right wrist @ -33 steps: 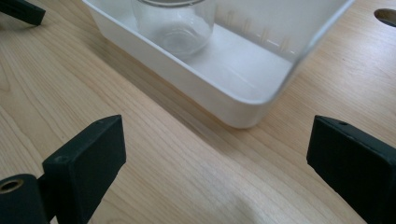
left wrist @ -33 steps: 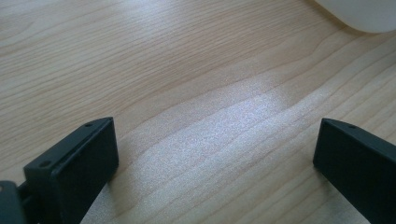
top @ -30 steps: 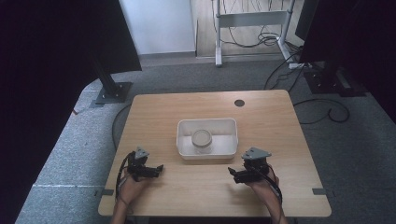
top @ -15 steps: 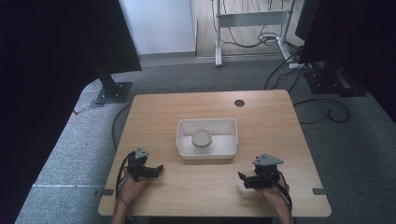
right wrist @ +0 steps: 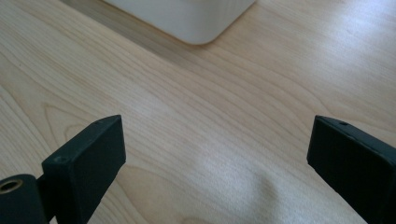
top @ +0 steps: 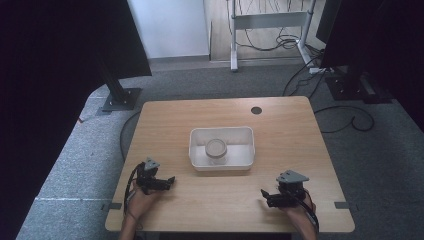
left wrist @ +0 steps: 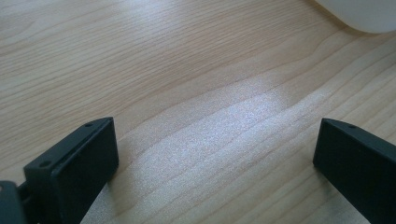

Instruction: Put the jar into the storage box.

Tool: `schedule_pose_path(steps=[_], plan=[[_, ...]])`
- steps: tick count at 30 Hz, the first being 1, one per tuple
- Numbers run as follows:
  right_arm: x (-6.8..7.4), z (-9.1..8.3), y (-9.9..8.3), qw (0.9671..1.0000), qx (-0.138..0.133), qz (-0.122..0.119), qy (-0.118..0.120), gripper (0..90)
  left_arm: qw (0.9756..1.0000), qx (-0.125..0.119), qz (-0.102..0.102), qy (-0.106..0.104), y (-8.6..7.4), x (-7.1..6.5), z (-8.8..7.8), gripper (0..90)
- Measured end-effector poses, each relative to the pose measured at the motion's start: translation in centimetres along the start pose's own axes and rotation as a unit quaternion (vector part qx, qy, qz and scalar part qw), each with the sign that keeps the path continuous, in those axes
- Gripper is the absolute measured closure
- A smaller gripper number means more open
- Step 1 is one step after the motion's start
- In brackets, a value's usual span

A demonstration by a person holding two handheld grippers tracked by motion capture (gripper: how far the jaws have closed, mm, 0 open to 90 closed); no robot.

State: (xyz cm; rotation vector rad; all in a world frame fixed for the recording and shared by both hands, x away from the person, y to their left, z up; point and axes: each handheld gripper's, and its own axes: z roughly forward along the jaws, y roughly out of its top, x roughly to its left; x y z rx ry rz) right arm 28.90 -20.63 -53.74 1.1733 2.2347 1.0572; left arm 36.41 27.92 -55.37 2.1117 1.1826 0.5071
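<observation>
At the near left of the wooden table (top: 280, 125), the left gripper (top: 170, 180) rests low over the wood in the person's left hand (top: 142, 197), its jaws pointing right toward the middle. In the left gripper view its jaws stand wide apart with nothing between them, bare wood grain below and a rounded corner of the white tray (left wrist: 362, 14) at the top right edge.

In the middle of the table sits the white tray (top: 197, 150), a shallow rectangular bin with rounded corners. Inside it, left of centre, stands a small round container (top: 216, 148) with a pale beige top; what it is exactly cannot be told from here. Both grippers are well apart from the tray.

At the near right, the right gripper (top: 265, 195) lies close to the table's near edge in the right hand (top: 300, 207), a grey three-cornered plate on top, its jaws pointing left. In the right gripper view the jaws are spread wide and empty, over bare wood, with a corner of the white tray (right wrist: 187, 18) at the top.

On the far side of the table, right of centre, is a small dark round hole (top: 256, 110).
</observation>
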Motion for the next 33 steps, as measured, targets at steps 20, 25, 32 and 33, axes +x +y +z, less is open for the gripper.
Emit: schedule_pose_path(steps=[20, 25, 32, 33], plan=[[0.0, -0.2, -2.4, 0.9994, 0.034, 0.009, -0.003, 3.8, 1.0, 0.0, 0.0, 0.0, 0.0, 0.0, 0.0, 0.0], [0.1, -0.3, -2.8, 0.9991, 0.042, 0.011, -0.003, 3.8, 1.0, 0.0, 0.0, 0.001, 0.0, 0.0, 0.0, 0.0], [0.1, -0.5, -3.3, 0.999, 0.041, 0.017, -0.003, 3.5, 1.0, 0.0, -0.001, 0.001, 0.0, 0.0, 0.0, 0.0], [0.1, -0.5, -3.4, 0.999, 0.04, 0.018, -0.003, 3.4, 1.0, 0.0, -0.001, 0.001, 0.0, 0.0, 0.0, 0.0]])
